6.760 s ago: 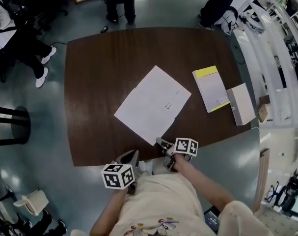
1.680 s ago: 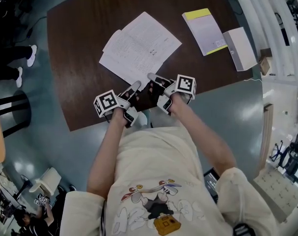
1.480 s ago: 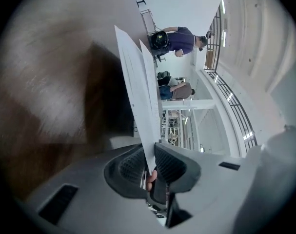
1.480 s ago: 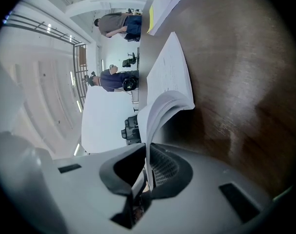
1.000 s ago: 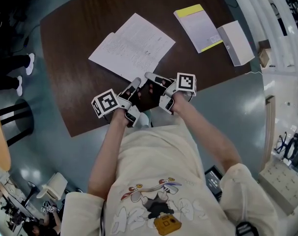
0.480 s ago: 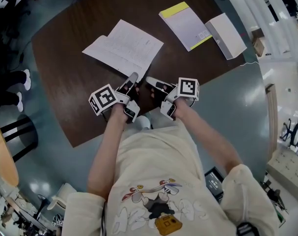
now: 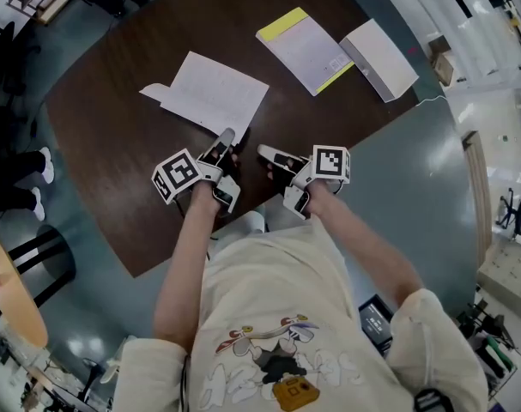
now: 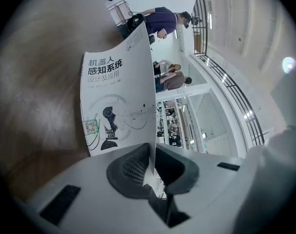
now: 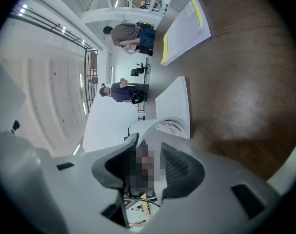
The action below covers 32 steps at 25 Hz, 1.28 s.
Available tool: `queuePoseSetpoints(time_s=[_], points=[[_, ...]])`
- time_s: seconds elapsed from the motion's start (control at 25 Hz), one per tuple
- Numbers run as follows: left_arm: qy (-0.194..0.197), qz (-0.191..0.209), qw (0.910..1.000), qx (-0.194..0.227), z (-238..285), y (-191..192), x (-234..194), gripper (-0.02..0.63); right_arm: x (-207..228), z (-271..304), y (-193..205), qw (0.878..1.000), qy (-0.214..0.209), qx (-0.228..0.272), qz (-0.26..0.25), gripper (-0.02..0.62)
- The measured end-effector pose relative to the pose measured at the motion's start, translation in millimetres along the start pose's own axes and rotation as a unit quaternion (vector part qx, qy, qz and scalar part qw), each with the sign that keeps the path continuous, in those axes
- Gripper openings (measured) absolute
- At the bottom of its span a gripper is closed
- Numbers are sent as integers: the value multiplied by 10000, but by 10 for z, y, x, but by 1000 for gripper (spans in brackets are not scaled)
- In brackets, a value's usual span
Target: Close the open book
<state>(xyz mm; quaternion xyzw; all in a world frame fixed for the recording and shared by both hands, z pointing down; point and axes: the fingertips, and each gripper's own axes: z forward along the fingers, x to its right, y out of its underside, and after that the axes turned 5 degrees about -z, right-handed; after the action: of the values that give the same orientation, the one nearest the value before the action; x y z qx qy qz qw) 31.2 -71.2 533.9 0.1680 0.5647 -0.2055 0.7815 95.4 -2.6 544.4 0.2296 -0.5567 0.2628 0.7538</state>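
The white book (image 7: 210, 95) lies on the dark wooden table (image 7: 114, 161), just ahead of both grippers. My left gripper (image 7: 226, 137) is shut on the near corner of the book's cover. In the left gripper view that cover (image 8: 118, 96) stands upright, with printed title and a robot drawing, and its edge is pinched between the jaws of the left gripper (image 8: 151, 156). My right gripper (image 7: 264, 153) hovers to the right of the book's corner, open and holding nothing. The right gripper view shows the book (image 9: 176, 106) with a curled page beyond the right gripper (image 9: 148, 152).
A yellow-edged booklet (image 7: 307, 48) and a white box (image 7: 378, 58) lie at the table's far right. The table's near edge runs just behind the grippers. A person's legs (image 7: 15, 187) show at the left, and several people stand beyond the table in the gripper views.
The book lay open as a wide two-page spread a second ago. The left gripper has swung the cover up and across, so the spread looks narrower. The right gripper has shifted slightly right of the book.
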Motion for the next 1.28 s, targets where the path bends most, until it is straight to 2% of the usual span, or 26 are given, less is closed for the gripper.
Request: queuePoseSetpoints(time_s=[0.6,0.8,0.96,1.08,1.28], points=[[-192,-63,9993,-311,633,-163,-95,32,177,-112,-325,9997,157,161,139,169],[-249,-35,9988,-420,828,-175,-116,37,271,-163,-444,9989,358,210,217,169],[-287,-73,9983,-496,938,-171,-161,43,290,-162,-534,9987,323,281,278,169],[-220,-91,9982,-546,1001,-172,-152,58,301,-162,-577,9984,319,332,335,169],[-59,-85,9982,-592,1140,-225,-91,118,334,-158,-661,9979,319,410,389,169]])
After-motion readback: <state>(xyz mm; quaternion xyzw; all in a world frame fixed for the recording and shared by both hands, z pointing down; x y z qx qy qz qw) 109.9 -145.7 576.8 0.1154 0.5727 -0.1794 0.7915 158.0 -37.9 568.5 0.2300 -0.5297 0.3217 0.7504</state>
